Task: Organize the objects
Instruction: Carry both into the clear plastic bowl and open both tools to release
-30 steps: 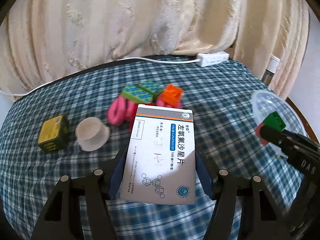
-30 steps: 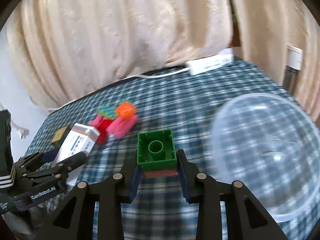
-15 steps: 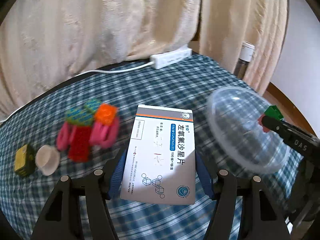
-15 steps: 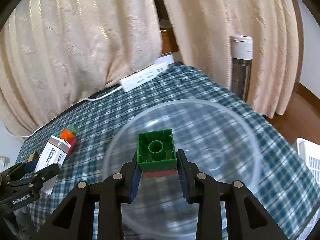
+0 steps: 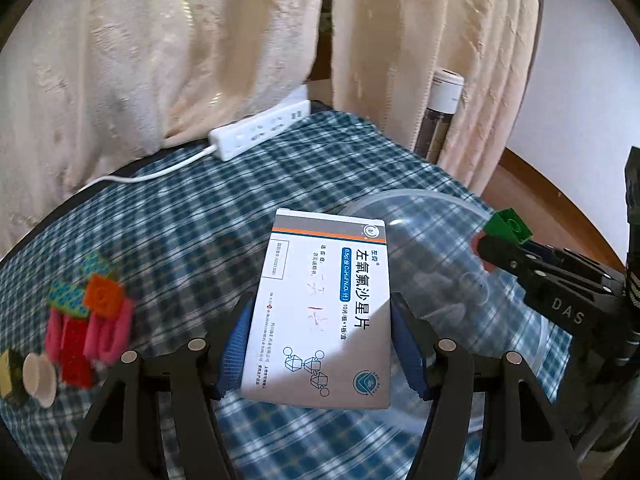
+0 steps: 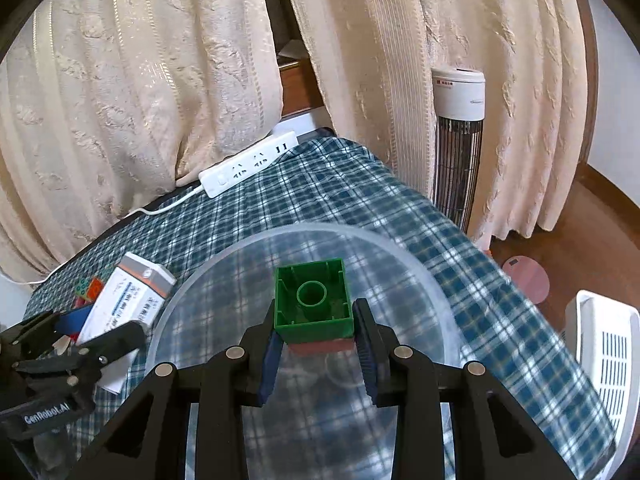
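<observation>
My left gripper (image 5: 320, 344) is shut on a white medicine box (image 5: 324, 300) with blue Chinese print, held over the left rim of a clear plastic bowl (image 5: 452, 292). My right gripper (image 6: 316, 340) is shut on a green toy brick (image 6: 314, 300) stacked on a red one, held above the middle of the bowl (image 6: 400, 264). The right gripper and green brick (image 5: 508, 230) also show at the right of the left wrist view. The medicine box (image 6: 128, 296) and left gripper show at the left of the right wrist view.
A pile of pink, red, orange and green toy bricks (image 5: 88, 312), a small white cup (image 5: 38, 376) and a yellow-green box sit on the checked tablecloth at left. A white power strip (image 5: 260, 130) lies at the back edge. A tower heater (image 6: 458, 140) and white basket (image 6: 604, 364) stand beyond the table's right edge.
Both grippers have swung right across the table with their loads. The bowl has come under the green brick and beside the medicine box; the brick pile has slid to the far left.
</observation>
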Available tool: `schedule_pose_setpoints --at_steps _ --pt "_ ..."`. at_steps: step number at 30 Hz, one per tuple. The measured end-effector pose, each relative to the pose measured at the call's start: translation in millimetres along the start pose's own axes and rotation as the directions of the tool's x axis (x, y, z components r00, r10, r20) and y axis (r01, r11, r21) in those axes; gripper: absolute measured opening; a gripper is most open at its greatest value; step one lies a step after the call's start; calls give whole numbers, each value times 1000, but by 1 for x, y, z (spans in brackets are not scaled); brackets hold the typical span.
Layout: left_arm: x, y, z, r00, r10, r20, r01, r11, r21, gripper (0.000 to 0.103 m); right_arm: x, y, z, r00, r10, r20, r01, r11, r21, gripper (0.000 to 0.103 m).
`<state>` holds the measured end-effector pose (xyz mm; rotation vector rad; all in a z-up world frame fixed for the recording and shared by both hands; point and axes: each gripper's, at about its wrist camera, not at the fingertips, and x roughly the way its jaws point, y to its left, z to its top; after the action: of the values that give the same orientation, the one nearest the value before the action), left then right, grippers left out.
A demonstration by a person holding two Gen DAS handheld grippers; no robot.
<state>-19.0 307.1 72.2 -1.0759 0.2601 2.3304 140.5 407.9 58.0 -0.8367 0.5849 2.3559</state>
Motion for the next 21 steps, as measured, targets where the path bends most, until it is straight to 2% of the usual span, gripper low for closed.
schedule_pose_setpoints --at_steps 8,12,13,16,21 --pt "19 -18 25 999 -37 2 37 999 36 66 9 -5 21 1000 -1 8 1 1000 2 36" --pt "30 -23 30 997 -67 -26 67 997 29 67 13 -8 28 1000 -5 10 4 1000 17 37" --pt "32 -23 31 996 -80 -37 81 997 21 69 14 -9 29 1000 -5 10 5 1000 27 38" --pt "36 -24 30 995 -88 -47 89 996 10 72 15 -15 32 1000 16 9 -17 997 70 55" --pt "30 -14 27 997 -75 -36 74 997 -14 72 13 -14 30 1000 19 14 -20 996 84 56"
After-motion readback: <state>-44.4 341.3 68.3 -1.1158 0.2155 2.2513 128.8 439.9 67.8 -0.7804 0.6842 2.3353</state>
